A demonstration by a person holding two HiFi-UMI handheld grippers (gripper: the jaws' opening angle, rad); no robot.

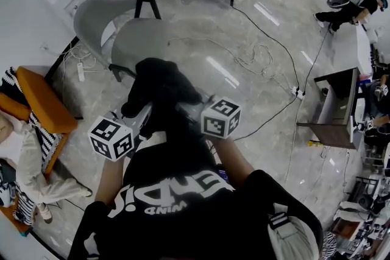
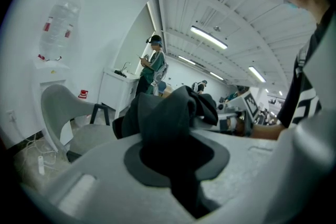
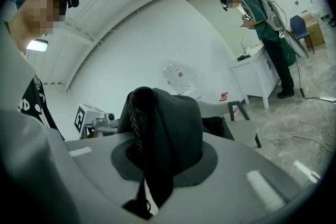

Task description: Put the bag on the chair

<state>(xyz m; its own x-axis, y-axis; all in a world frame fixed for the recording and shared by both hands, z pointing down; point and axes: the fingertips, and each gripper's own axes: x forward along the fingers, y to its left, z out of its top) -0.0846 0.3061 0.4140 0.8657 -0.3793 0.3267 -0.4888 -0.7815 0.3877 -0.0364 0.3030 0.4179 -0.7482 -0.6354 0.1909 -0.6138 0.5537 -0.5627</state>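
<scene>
Now my left gripper is clamped narrow on a fold of the black soft fabric bag. My right gripper pinches another bunch of the same cloth, with a braided strap edge showing at its jaws. The bag hangs lifted between the two, close to the front edge of the grey moulded plastic chair with black legs, which stands by the white wall.
</scene>
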